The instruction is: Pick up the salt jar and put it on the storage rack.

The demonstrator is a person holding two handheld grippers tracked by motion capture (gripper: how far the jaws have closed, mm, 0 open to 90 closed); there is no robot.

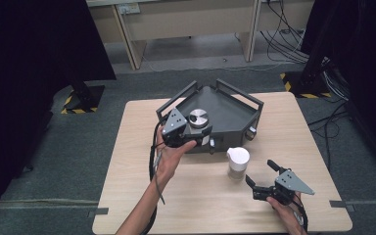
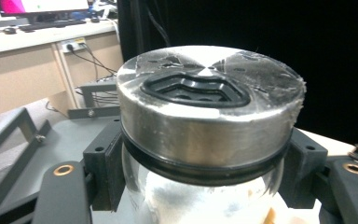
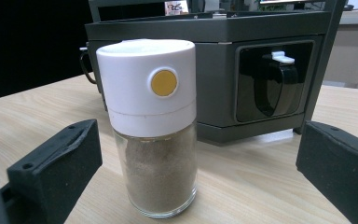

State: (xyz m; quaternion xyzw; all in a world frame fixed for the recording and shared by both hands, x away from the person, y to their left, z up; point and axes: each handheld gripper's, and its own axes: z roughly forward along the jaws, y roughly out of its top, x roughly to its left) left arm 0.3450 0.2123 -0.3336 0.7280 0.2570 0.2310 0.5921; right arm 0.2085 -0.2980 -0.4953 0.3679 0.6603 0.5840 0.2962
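While the left tongs (image 1: 192,137) are clamping a steel-lidded glass jar (image 2: 205,135) over the grey tray (image 1: 235,105), the right tongs (image 1: 260,176) are gaping wide on the bench (image 1: 137,176), empty, with the white-capped spice shaker (image 3: 151,126) standing untouched between their jaws.

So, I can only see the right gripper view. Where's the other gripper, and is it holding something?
Observer: The left gripper is shut on a clear glass jar with a round silver metal lid, over the front of the dark grey metal tray.
Operator: What's in the jar?
Observer: Something white shows through the glass; I can't tell what.
Operator: Is my shaker near the table's edge?
Observer: No. The white-capped glass shaker stands near the middle of the pale wooden table, just in front of the tray.
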